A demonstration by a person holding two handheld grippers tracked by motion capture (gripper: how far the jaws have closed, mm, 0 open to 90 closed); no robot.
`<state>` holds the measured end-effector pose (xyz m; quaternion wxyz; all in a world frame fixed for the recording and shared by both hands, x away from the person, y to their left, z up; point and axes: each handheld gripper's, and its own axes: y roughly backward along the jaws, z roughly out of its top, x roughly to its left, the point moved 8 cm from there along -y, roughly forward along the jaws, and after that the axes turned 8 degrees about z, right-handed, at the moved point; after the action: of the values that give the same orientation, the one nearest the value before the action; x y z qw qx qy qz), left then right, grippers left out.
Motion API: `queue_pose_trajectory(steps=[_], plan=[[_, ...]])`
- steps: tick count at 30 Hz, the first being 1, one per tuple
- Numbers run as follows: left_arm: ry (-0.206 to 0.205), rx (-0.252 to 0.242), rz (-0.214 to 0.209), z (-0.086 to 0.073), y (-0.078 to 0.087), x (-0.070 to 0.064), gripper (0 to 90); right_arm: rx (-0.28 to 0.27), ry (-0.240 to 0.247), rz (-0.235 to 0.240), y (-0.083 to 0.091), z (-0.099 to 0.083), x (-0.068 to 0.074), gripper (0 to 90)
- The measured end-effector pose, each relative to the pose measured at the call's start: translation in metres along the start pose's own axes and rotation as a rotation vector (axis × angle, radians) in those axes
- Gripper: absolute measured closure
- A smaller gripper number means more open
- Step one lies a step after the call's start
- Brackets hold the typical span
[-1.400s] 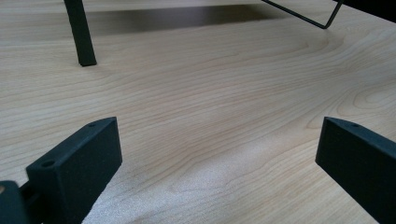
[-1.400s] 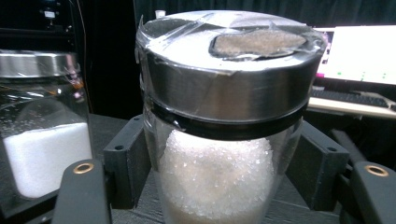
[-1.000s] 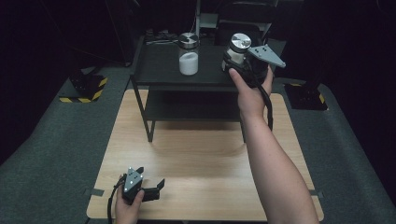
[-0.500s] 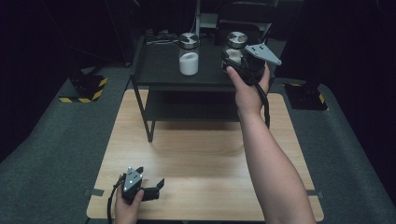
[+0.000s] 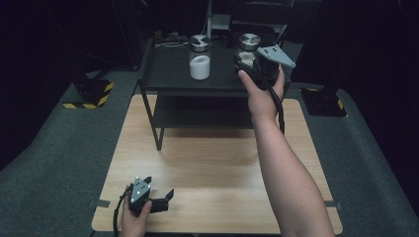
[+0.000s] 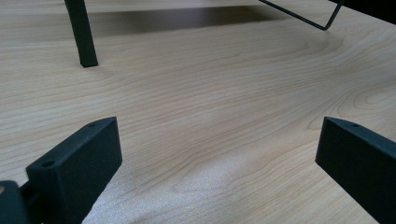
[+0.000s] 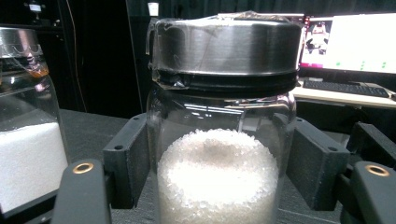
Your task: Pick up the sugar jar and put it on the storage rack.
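Observation:
A glass jar point(image 5: 249, 40) with a metal lid point(image 7: 224, 44) and coarse white grains sits at the right of the black rack's top shelf point(image 5: 168, 74). My right gripper point(image 5: 246, 60) is shut on the jar point(image 7: 219, 140), one pad point(image 7: 126, 163) on each side of the glass; the jar's base is hidden. A second, similar jar point(image 5: 199, 58) with fine white powder stands to its left point(image 7: 25, 126). My left gripper point(image 5: 167, 200) rests open on the wooden table point(image 5: 222, 168) near the front left corner, with nothing between its jaws point(image 6: 215, 154).
The rack has a lower shelf point(image 5: 207, 113) and thin legs point(image 6: 81, 32) on the table. Grey carpet surrounds the table, with yellow-black striped feet point(image 5: 86, 98) at the left. A lit monitor point(image 7: 350, 42) and a keyboard stand behind the rack.
The right gripper with the jar has shifted a little left and farther back over the top shelf. The left gripper has not moved.

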<state>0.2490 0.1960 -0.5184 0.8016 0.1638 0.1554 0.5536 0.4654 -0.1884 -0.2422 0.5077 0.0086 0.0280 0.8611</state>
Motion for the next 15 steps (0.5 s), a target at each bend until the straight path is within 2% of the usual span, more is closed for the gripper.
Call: queue_pose_trajectory(steps=[10, 15], plan=[[0.003, 0.001, -0.001, 0.0001, -0.0002, 0.0004, 0.8, 0.008, -0.003, 0.004, -0.0003, 0.0019, -0.0004, 30.0], [0.001, 0.0, 0.0, 0.0, 0.0, 0.0002, 0.8, -0.006, 0.0, 0.014, 0.0019, 0.003, -0.0008, 26.1]])
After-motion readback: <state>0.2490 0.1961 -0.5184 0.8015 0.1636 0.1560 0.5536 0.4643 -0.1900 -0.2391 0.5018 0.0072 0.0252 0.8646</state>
